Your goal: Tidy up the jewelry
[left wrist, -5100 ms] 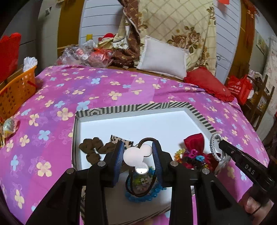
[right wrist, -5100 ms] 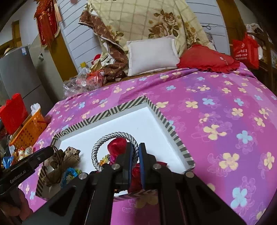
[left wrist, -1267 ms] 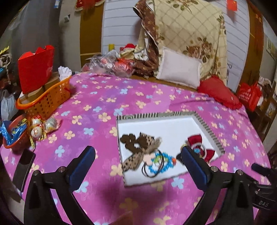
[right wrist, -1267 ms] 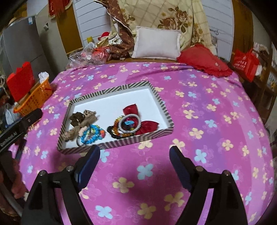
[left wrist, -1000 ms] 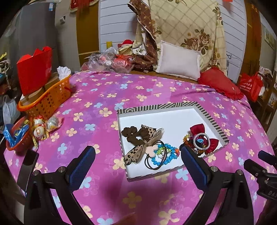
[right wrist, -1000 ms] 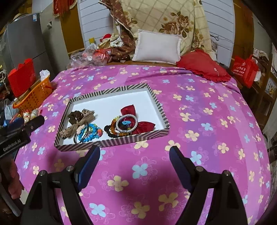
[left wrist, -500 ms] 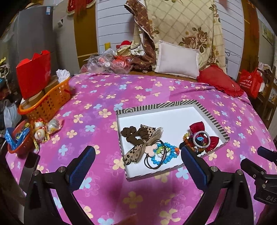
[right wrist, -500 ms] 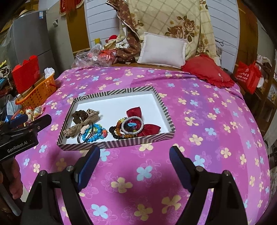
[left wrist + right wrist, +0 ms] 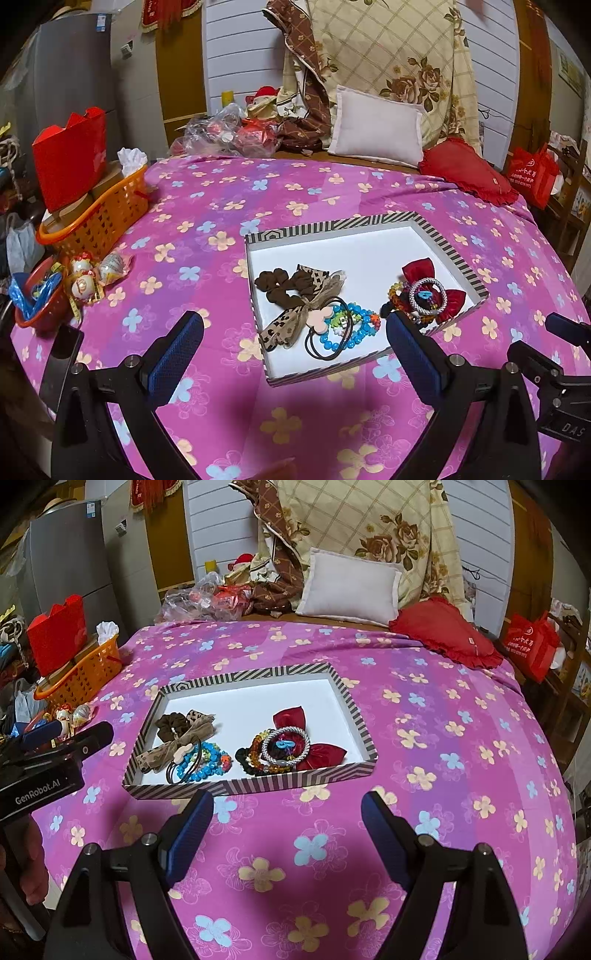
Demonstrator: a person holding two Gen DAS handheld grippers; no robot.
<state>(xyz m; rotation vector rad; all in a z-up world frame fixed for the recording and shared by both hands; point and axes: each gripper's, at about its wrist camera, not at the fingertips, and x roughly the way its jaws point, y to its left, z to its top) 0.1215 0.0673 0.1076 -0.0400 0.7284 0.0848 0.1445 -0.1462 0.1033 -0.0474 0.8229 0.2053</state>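
A striped box with a white floor lies on the pink flowered bedspread. In its left half lie a brown scrunchie with a leopard bow, black hair ties and a blue bead bracelet. In its right half a silver rope bracelet rests on a red bow beside amber beads. My left gripper hangs open, back from the box's near left corner, with nothing between its fingers. In the right wrist view the same box lies ahead of my right gripper, which is open and holds nothing.
An orange basket with a red paper bag stands at the left bed edge, near a red bowl and wrapped sweets. A white pillow and a red cushion lie at the back. A hand holds the left gripper.
Five seconds ago both grippers were shut over the box, left on a hair tie, right on the silver bracelet. Both are now open and drawn back. Little has moved in the last second.
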